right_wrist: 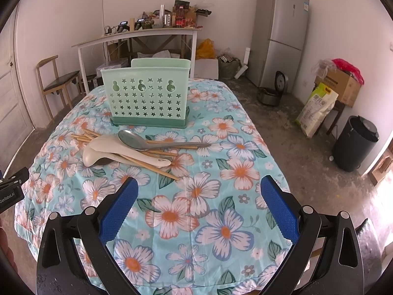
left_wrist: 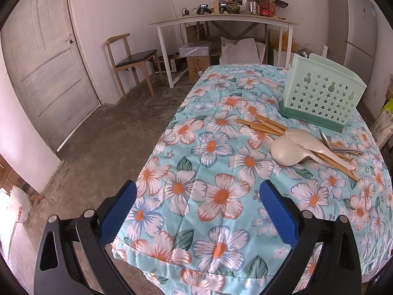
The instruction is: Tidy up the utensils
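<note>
We see the left gripper (left_wrist: 197,211) spread wide, its 2 blue pads (left_wrist: 118,217) well apart with nothing between them, hanging above the near left corner of the worktop (left_wrist: 221,258) and touching nothing. The right gripper (right_wrist: 197,211) is spread just as wide and also holds nothing; it hovers over the near edge of the flowered cloth (right_wrist: 221,172) that covers the worktop.

The utensils lie in 1 loose pile toward the middle of the cloth, ahead of both grippers and apart from them. In the right wrist view we make out a metal spoon (right_wrist: 147,141) lying across the top, 2 cream plastic spoons (right_wrist: 118,152) under it with their bowls to the left, and several wooden chopsticks (right_wrist: 152,166) fanned out beneath. From the left wrist view the same pile (left_wrist: 302,147) sits to the right.

Just behind the pile stands the pale green utensil holder (right_wrist: 147,95), upright, its star-punched wall facing us. We cannot tell what its compartments contain. At the left edge of the right wrist view, part of the left gripper's black body (right_wrist: 11,189) shows.
</note>
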Motion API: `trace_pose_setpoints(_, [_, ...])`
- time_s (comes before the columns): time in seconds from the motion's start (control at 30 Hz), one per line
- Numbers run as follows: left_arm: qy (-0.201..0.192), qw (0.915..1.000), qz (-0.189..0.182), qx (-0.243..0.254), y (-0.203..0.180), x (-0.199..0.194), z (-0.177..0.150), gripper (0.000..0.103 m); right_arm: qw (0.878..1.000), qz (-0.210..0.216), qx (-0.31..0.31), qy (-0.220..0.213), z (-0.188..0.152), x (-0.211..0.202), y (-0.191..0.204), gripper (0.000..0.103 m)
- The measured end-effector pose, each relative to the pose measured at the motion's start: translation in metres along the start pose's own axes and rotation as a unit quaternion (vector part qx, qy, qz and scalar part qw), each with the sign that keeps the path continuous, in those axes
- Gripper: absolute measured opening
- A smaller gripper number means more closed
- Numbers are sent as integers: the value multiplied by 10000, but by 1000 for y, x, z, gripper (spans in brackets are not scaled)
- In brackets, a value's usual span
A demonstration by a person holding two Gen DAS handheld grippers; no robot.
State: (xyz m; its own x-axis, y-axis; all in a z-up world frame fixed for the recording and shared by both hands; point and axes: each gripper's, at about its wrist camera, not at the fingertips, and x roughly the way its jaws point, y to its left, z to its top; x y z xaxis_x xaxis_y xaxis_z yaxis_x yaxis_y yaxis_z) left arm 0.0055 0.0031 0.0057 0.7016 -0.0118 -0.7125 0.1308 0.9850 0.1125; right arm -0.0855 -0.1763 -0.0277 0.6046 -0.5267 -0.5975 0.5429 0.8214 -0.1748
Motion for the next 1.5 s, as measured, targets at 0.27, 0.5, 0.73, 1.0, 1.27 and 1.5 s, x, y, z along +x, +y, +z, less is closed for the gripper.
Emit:
trace_pose_setpoints(0.27, [-53,10000,23,0,1,-3,1,97,10000,40,36,-4,0,2,-2,95])
trace_pose_setpoints(0.5, [-36,10000,6,23,-2,-4,3,97,9999,119,80,16,2,5,-3,95])
trace_pose_setpoints(0.73, [-51,9999,-52,142,-12,-4,11,97,9996,219,167,1,7,11,-7,95])
trace_pose_setpoints(1.0, [177,9983,-3,557,-33,9,9,97,9988,368,258,199,6,28,-14,95])
trace_pose_setpoints(1.27, [374,9970,-275,626,-47,20,20,97,9982,441,318,235,17,40,-21,95])
trace_pose_setpoints(1.5, [460,9959,-463,630,-55,30,25,97,9971,566,330,395,18,58,-24,95])
